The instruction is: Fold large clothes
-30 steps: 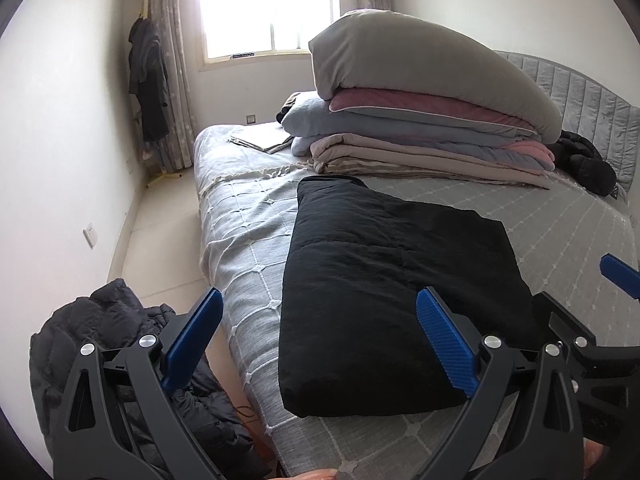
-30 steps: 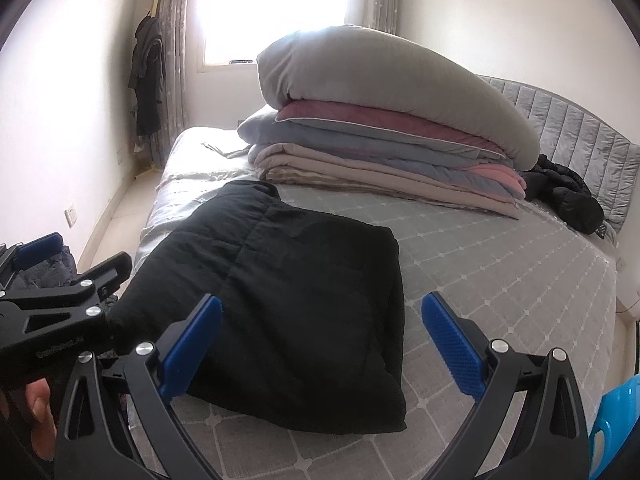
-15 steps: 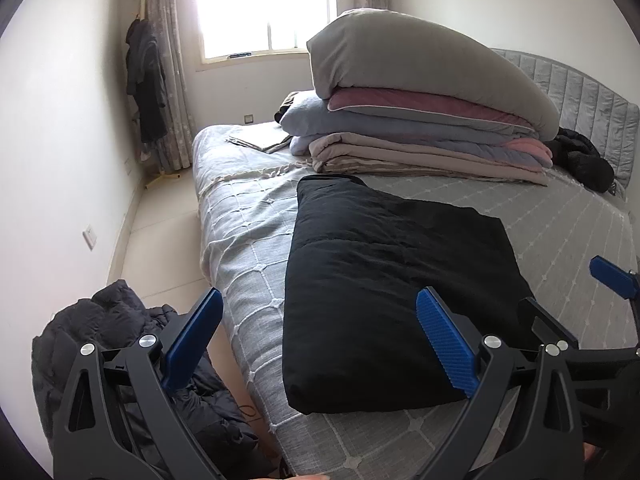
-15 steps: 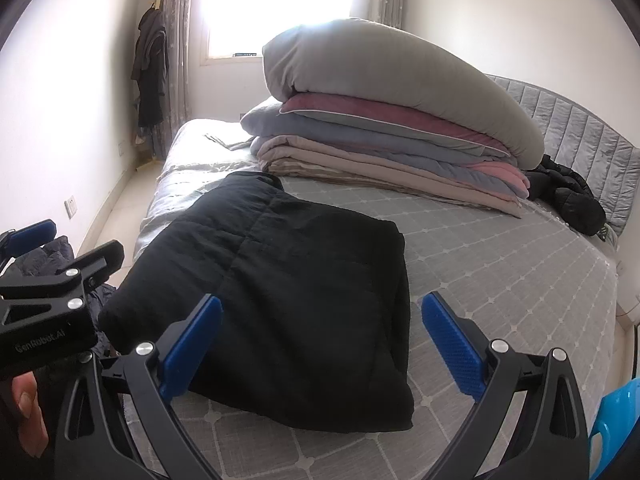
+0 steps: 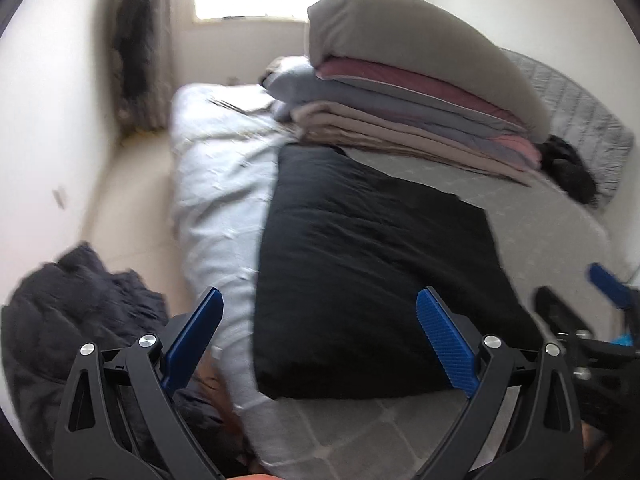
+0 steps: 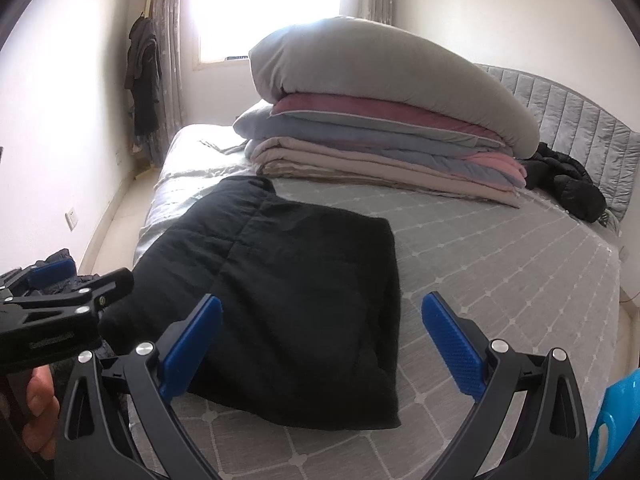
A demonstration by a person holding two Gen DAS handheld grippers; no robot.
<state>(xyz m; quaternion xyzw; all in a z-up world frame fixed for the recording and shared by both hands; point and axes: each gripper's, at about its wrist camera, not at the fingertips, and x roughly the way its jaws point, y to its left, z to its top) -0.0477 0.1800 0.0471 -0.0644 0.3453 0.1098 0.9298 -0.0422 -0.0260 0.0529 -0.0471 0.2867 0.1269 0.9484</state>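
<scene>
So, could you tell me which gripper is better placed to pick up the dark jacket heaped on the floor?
Left. The left gripper hangs open over the bed's edge, beside the dark jacket; the right gripper is over the folded black garment.

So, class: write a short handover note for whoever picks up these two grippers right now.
Left gripper: open, empty, at the bed's near edge.
Right gripper: open, empty, over the folded black garment.
The garment lies flat on the grey bedspread, in front of the stacked bedding.
Done: this piece looks folded.
Left: probably the dark jacket heap on the floor; another dark garment lies by the headboard.
</scene>
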